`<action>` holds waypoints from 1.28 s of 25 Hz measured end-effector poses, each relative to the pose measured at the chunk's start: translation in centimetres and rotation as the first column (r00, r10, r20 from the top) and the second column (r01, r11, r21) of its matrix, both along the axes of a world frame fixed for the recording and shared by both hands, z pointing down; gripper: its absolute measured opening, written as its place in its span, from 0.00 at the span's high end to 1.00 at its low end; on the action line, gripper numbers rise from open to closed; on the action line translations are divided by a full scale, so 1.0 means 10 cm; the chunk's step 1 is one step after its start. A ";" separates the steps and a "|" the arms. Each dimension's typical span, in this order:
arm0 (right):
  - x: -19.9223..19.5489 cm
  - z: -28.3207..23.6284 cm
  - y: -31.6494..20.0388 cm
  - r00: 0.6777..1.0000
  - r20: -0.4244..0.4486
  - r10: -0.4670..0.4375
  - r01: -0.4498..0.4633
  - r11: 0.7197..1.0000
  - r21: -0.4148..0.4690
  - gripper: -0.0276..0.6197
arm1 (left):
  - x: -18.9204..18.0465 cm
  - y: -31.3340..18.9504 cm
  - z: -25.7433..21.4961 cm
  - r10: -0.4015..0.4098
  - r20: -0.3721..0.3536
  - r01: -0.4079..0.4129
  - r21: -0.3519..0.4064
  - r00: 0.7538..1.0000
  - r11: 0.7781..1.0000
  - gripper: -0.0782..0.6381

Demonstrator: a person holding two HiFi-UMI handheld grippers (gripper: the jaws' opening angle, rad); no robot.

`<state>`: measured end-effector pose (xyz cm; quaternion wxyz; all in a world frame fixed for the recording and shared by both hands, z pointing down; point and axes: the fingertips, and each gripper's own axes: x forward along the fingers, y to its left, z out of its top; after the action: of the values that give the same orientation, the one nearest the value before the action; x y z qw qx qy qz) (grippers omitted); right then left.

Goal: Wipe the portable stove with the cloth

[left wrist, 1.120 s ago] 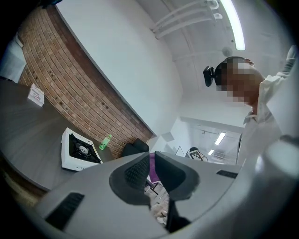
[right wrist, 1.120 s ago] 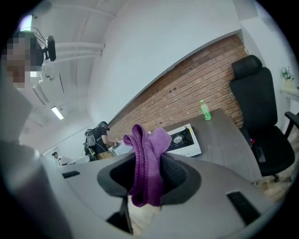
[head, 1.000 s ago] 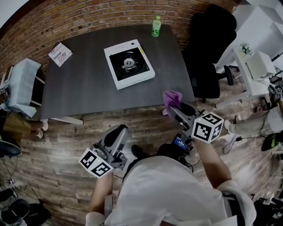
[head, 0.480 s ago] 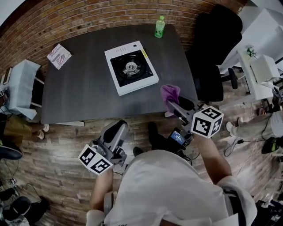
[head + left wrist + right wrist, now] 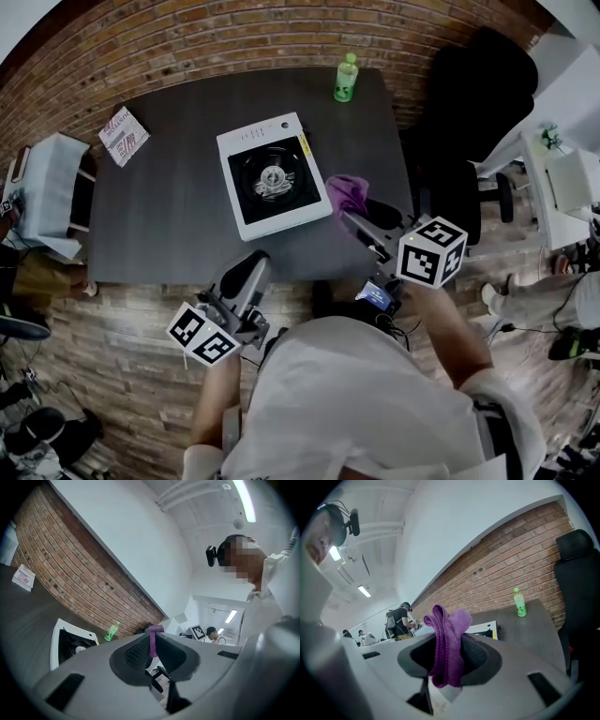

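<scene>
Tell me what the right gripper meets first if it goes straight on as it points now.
Likely the portable stove, at its right edge, with the cloth held in the right gripper leading; depth is unclear.

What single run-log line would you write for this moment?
right gripper: shut on purple fabric cloth | left gripper: shut, empty | white square portable stove: on dark grey table, cloth held beside it
</scene>
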<state>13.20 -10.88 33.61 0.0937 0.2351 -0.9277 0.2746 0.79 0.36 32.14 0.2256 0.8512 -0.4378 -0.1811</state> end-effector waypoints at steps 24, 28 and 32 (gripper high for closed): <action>-0.55 0.36 -0.56 0.992 -0.124 0.033 -0.038 0.999 -0.037 0.73 | -0.62 -0.76 0.31 0.096 -0.030 -0.098 -0.067 0.995 0.993 0.83; -0.72 0.39 -0.66 0.981 -0.189 0.044 -0.043 0.999 0.008 0.73 | -0.88 -0.86 0.35 0.131 -0.033 -0.132 -0.064 0.991 0.989 0.83; -0.85 0.48 -0.86 0.969 -0.241 0.049 -0.045 0.999 0.024 0.73 | -1.05 -1.00 0.41 0.142 -0.034 -0.144 -0.073 0.989 0.987 0.83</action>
<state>4.72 -19.49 38.45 0.1970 0.2894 -0.9061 0.2375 -9.73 -9.66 36.27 0.2762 0.8687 -0.3787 -0.1601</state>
